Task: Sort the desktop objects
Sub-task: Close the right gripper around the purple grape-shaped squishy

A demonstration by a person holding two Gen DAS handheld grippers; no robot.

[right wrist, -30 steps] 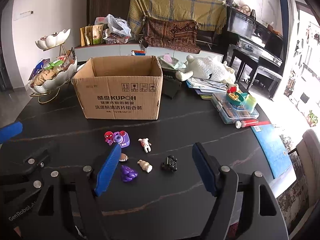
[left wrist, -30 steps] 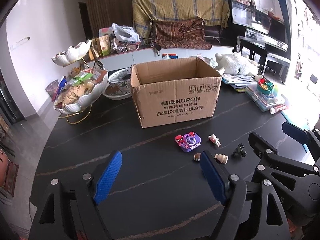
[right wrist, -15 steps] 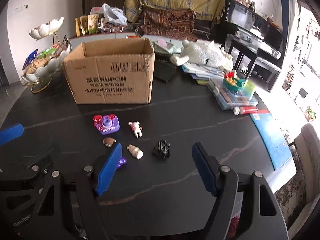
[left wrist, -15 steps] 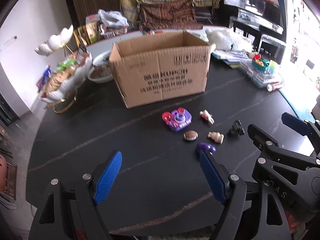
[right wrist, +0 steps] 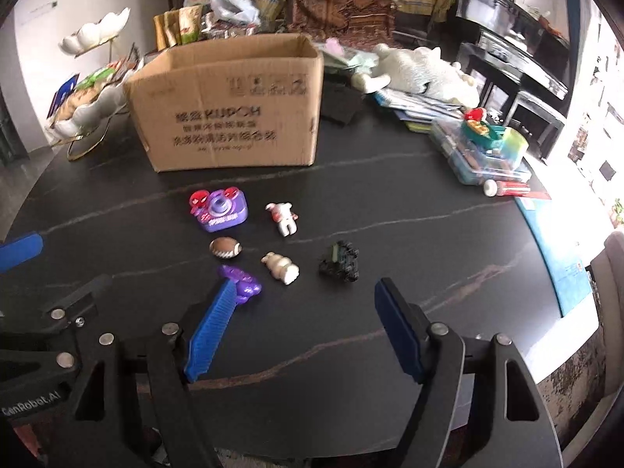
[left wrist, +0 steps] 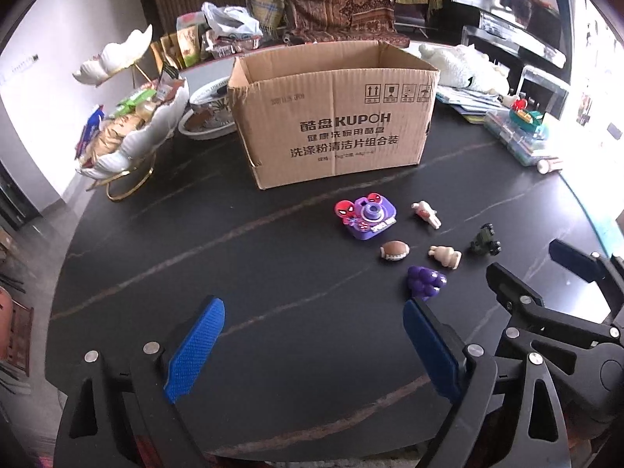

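An open cardboard box (left wrist: pixel 335 117) (right wrist: pixel 230 117) stands at the back of the dark table. In front of it lie a purple toy camera (left wrist: pixel 366 216) (right wrist: pixel 219 209), a white figure (left wrist: pixel 426 213) (right wrist: pixel 282 217), a small brown football (left wrist: pixel 394 250) (right wrist: pixel 225 247), a cream animal figure (left wrist: pixel 445 256) (right wrist: pixel 280 268), a dark toy car (left wrist: pixel 484 240) (right wrist: pixel 340 261) and purple grapes (left wrist: pixel 425 280) (right wrist: pixel 243 285). My left gripper (left wrist: pixel 312 347) is open and empty, left of and short of the toys. My right gripper (right wrist: pixel 304 327) is open and empty, just short of the toys.
A white shell-shaped snack stand (left wrist: pixel 128 132) and a patterned bowl (left wrist: pixel 206 117) stand left of the box. A white plush toy (right wrist: pixel 421 70), books and a clear case with toys (right wrist: pixel 483 148) lie at the right. A blue mat (right wrist: pixel 553 241) lies at the table's right edge.
Both grippers have tilted down and moved toward the toys, which now sit closer and lower in both views. Both stay open and empty.
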